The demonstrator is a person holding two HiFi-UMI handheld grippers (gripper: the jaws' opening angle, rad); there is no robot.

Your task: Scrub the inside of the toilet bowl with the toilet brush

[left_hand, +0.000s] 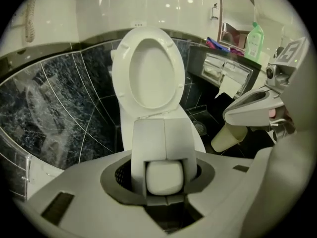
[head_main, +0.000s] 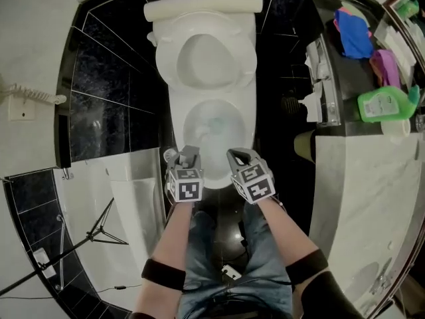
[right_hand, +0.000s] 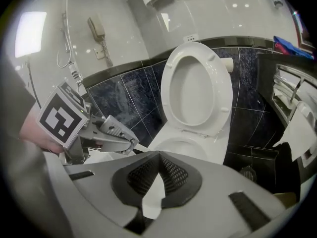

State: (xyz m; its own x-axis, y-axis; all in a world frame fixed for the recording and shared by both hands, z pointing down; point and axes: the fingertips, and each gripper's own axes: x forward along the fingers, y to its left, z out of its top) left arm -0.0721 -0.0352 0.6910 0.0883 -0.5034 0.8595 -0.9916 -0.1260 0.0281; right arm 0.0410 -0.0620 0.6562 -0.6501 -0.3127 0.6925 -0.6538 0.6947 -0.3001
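White toilet (head_main: 212, 65); blk marbled tiles (head_main: 113, 92); grn bottle (head_main: 382, 105).

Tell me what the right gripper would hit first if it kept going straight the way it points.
The right gripper, jaws shut, aims down at the toilet bowl; it would likely meet the bowl's near rim or inside first, though depth is unclear.

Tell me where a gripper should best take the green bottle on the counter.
Take the bottle by the narrow neck below its cap, probably, jaws level, from the toilet side: it stands upright, its body looks wide, and cloths lie beside it.
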